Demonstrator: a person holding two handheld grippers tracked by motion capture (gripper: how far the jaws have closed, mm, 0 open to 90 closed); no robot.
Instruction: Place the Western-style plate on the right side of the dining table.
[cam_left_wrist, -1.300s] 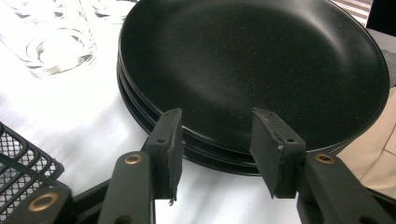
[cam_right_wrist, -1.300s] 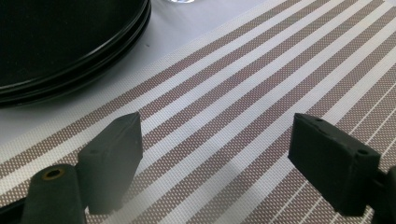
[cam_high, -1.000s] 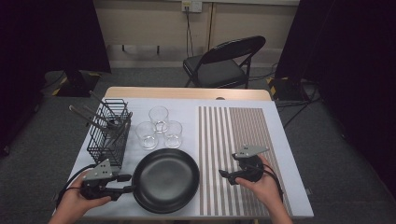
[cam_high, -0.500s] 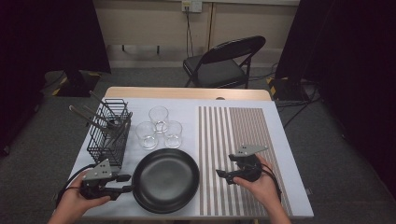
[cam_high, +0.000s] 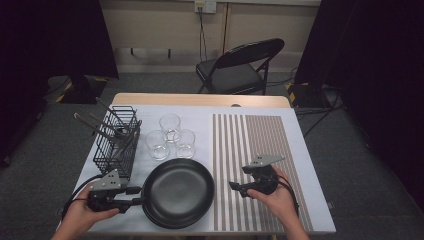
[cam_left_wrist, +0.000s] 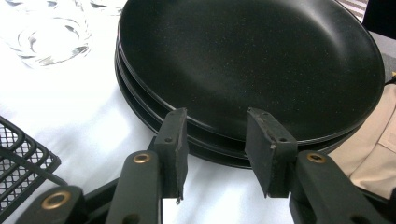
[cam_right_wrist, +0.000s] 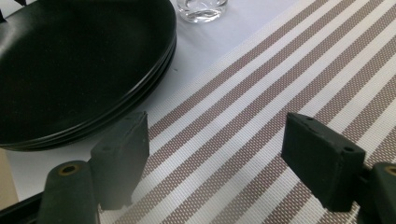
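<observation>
At the far left of the high view, a black wire basket (cam_high: 117, 141) stands on the white table (cam_high: 150, 107), with some long tools sticking out of it; they are too thin and dark to name. Below it, at the lower left, the left gripper (cam_high: 134, 196) lies low in a hand and points right at the stack of black plates (cam_high: 178, 192). In the left gripper view its two jaws stand a little apart with a gap between them, right at the near rim of the plates (cam_left_wrist: 252, 60), and nothing is pinched between them. It is hard to tell if the pads touch the rim. The stack looks like three plates, but only their edges show under the top one. Just above the plates, in the middle of the high view, stand three clear glasses (cam_high: 170, 136), close together. To the right lies a striped mat (cam_high: 250, 145). At the lower right, the right gripper (cam_high: 233, 186) sits over the mat, held in a hand. In the right gripper view its jaws are spread wide over the stripes with nothing between them, and they have just been closing a little. The plates (cam_right_wrist: 79, 60) are cut off at the upper left there.
</observation>
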